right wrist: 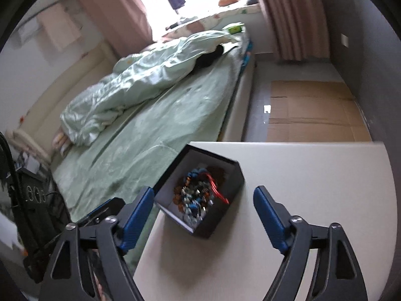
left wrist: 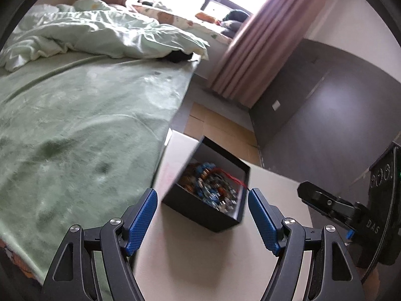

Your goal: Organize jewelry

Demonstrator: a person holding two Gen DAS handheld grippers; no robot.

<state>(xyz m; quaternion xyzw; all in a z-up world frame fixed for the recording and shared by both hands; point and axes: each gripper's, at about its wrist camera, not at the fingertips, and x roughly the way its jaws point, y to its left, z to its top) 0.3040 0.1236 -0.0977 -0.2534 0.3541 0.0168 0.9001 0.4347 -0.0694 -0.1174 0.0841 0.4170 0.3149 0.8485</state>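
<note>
A small black box sat open on a pale table beside a bed with a green sheet. The box stood near the table's left edge, close to the bed. Inside lay a tangled heap of jewelry: blue, orange and silver beads, with a red cord draped toward one wall.

The left gripper hung just short of the box, its blue pads spread wide and holding nothing. The right gripper hovered likewise from the other side, its pads also wide apart and empty.

The box looked like stiff, light card, likely to slide on the smooth table if nudged, so one gripper would probably need to steady a wall while the other picked. The jewelry seemed light and loose but knotted together, so lifting one piece could drag others along. The red cord looked like the easiest hold, being thin, soft and raised above the heap. Beads themselves appeared small and slippery. Nothing had yet been sorted out of the box.
</note>
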